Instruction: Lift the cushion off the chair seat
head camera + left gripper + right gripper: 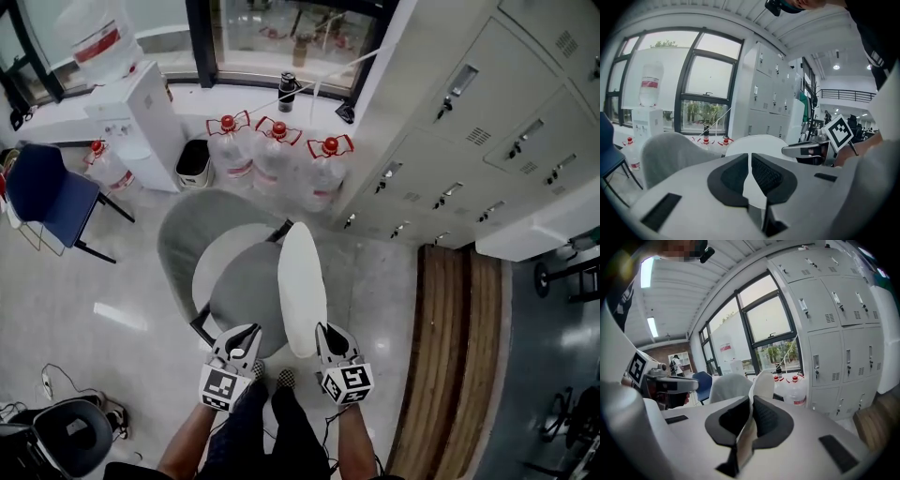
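A pale, glossy tiled floor (112, 281) is pictured from above. A grey armchair (183, 234) is stood at its middle, the round seat (239, 292) facing up. Three red-capped water bottles (277, 150) are lined up behind it, beside a row of lockers (450, 141), with a black bin (194, 161) and a white water dispenser (150, 117) alongside. A blue chair (52, 192) is placed at left, and cables (37, 384) are strewn at lower left.

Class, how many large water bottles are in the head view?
5. Three in a row below the window: left bottle, middle bottle, right bottle; fourth bottle beside the dispenser; upturned bottle atop it. Others may be hidden.
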Demonstrator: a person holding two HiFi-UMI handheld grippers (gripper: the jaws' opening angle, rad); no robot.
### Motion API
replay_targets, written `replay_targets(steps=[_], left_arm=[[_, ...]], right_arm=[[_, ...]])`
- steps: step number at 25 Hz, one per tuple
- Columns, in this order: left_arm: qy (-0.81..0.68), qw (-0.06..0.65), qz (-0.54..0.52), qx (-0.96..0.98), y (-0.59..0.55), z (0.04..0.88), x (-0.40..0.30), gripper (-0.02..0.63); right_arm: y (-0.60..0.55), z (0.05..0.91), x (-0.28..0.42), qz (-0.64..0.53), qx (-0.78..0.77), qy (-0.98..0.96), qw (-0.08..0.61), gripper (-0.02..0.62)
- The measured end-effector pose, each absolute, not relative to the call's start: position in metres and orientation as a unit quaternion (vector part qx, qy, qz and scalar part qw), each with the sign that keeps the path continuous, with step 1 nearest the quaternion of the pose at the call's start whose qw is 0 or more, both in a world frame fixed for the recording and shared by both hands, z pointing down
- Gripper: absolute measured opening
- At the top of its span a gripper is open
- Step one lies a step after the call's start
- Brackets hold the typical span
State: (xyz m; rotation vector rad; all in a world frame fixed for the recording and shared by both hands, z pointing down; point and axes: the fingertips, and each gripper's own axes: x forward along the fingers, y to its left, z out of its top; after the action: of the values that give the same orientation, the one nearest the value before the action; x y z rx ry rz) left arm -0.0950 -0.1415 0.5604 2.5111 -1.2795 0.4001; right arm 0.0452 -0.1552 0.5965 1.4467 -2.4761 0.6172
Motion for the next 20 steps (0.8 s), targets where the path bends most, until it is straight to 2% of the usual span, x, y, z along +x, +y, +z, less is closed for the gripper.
replay_targets(steps=[20], left_arm=[[-0.448, 0.062, 0.080, 0.889, -0.103, 0.381, -0.115, 0.035]], right_arm=[[-0.103, 0.409, 0.044, 0.127, 0.508, -0.849, 0.065, 0.043]])
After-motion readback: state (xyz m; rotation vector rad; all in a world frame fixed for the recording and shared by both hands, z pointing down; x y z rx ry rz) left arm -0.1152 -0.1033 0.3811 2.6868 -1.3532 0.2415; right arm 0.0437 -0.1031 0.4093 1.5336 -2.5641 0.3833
